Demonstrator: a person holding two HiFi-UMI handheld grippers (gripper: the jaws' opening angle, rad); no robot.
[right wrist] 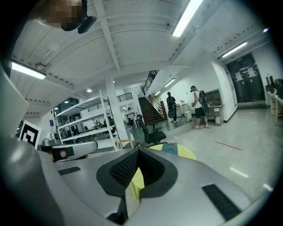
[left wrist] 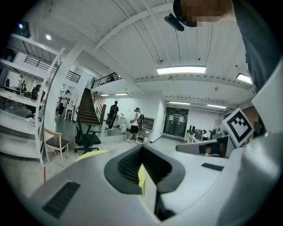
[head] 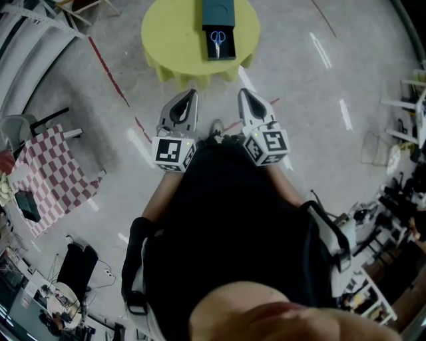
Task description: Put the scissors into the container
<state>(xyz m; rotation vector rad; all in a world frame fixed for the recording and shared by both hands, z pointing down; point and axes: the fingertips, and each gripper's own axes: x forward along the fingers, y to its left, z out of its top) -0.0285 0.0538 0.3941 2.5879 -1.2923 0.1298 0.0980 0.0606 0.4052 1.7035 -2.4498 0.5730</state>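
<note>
Blue-handled scissors lie in the near, open part of a dark teal container on a round yellow table. Both grippers are held close to the person's body, well short of the table, and point toward it. The left gripper and the right gripper are shut with nothing in them. The left gripper view shows the left gripper with its jaws pressed together and a sliver of the table. Past the shut right gripper, the right gripper view shows the table and the container.
A checkered-cloth table and a chair stand to the left. A red tape line crosses the floor. An office chair, a wooden chair, shelving and distant people lie beyond the table.
</note>
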